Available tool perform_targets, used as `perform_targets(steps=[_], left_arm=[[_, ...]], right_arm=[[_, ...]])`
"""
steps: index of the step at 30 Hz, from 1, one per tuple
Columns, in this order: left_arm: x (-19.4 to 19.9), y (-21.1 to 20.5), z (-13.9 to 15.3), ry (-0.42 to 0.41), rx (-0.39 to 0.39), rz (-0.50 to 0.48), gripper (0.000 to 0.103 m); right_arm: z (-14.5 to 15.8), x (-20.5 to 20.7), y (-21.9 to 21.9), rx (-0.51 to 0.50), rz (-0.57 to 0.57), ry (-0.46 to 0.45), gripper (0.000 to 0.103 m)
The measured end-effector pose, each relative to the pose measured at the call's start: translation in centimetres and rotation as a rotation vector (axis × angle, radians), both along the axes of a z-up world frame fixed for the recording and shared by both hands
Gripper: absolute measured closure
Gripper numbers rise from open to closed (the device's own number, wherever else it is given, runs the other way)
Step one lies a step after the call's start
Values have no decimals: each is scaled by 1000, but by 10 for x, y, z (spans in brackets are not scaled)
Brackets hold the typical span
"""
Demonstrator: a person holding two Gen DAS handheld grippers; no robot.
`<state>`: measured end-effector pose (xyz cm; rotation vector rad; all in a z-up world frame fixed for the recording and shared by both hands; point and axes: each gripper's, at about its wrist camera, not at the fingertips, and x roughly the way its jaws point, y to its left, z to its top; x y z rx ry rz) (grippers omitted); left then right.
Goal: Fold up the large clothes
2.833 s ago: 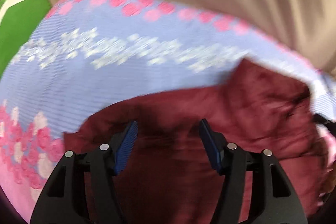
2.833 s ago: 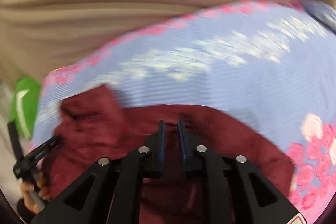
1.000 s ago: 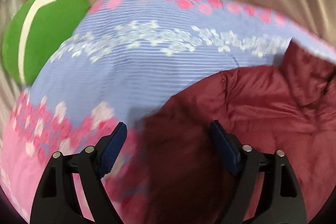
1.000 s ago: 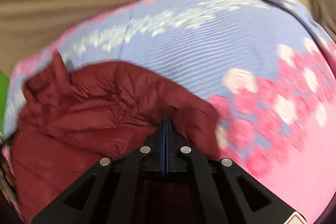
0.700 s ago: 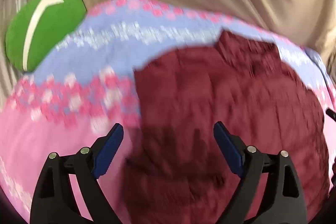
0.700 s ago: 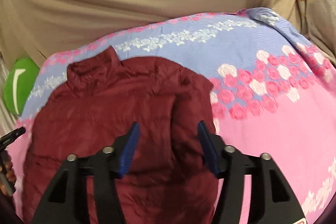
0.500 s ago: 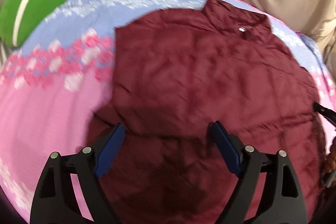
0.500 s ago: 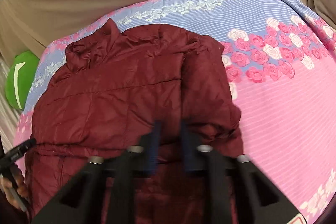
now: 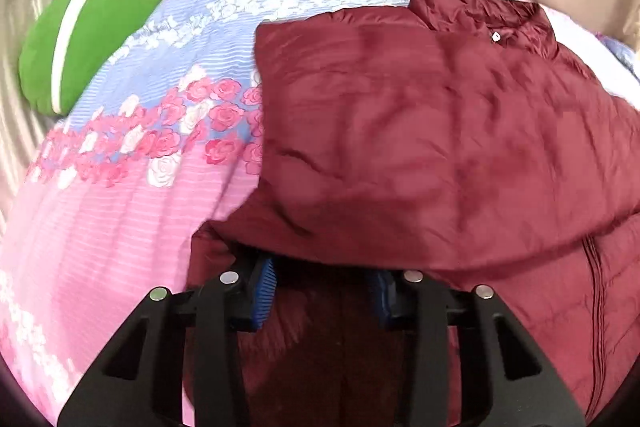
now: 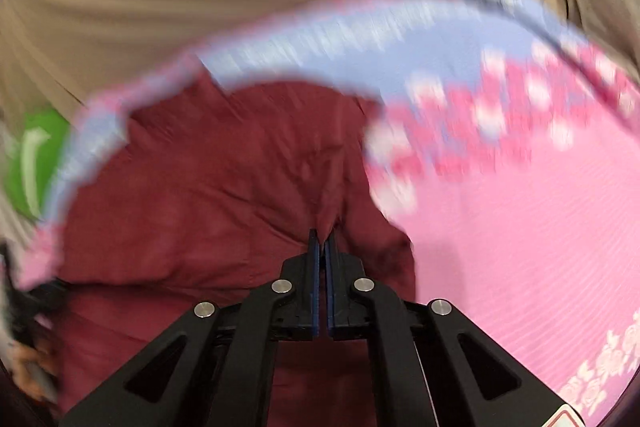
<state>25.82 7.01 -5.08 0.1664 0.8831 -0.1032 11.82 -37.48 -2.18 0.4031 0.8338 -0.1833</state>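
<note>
The jacket (image 9: 420, 131) is spread on the bedspread (image 9: 120, 195), sleeves folded inward. A fold at its right edge is pinched by the clenched right gripper (image 10: 321, 247), probably for lifting. The left gripper (image 9: 322, 283) is parted, its tips tucked under the folded layer, gripping nothing yet.

Soft light, perhaps motion-blurred right view
</note>
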Motion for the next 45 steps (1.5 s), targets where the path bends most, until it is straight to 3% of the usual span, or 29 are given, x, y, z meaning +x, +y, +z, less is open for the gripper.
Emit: perform_targets(steps=[1,3,6,7,9,11,15,18,21,25,27,30,32,34,41,42,44,45], left_arm=[[0,0,0,-3,1,-4,63],[-4,6,3,4,-24,-4,63],[-20,21,13,32,-94,-14,60],[-32,27,20,29,-109,-23,54],[-56,39,37,-8,-129,-32,46],[-66,44,52,-39,-143,-35,46],[-49,30,73,-71,-180,-52,41],[-14,9,56,-59,-127,-31,41],[10,3,29,-4,-77,14,41],[19,7,6,13,-85,29,37],[18,6,6,5,-71,31,37],[18,4,4,-5,-63,37,37],[17,1,4,-11,-51,38,37],[17,3,5,-12,-49,37,34],[16,6,4,-20,-46,46,32],[15,6,3,-21,-44,45,32],[15,7,3,-22,-47,48,30],[15,8,3,-20,-44,60,25]], right_arm=[[-18,2,-4,45,0,22,101],[-14,-1,-7,65,-10,8,101],[1,-14,-9,57,-15,-28,99],[5,-19,-10,58,-16,-41,96],[16,-32,-13,56,-26,-69,93],[33,-42,-8,19,-31,-110,92],[54,-24,19,-3,64,-160,92],[40,9,35,-16,118,-111,95],[12,29,23,-53,70,-48,100],[-9,33,-21,39,-21,-46,103],[-2,28,-23,59,-34,-68,103],[17,24,-11,9,-5,-119,99],[7,38,-10,-54,-5,-54,103],[-9,52,-16,-38,-3,0,103],[34,44,-28,-11,-42,-99,103],[34,43,-29,-22,-56,-87,100],[33,40,-32,-41,-82,-70,79],[32,38,-33,-44,-92,-74,69]])
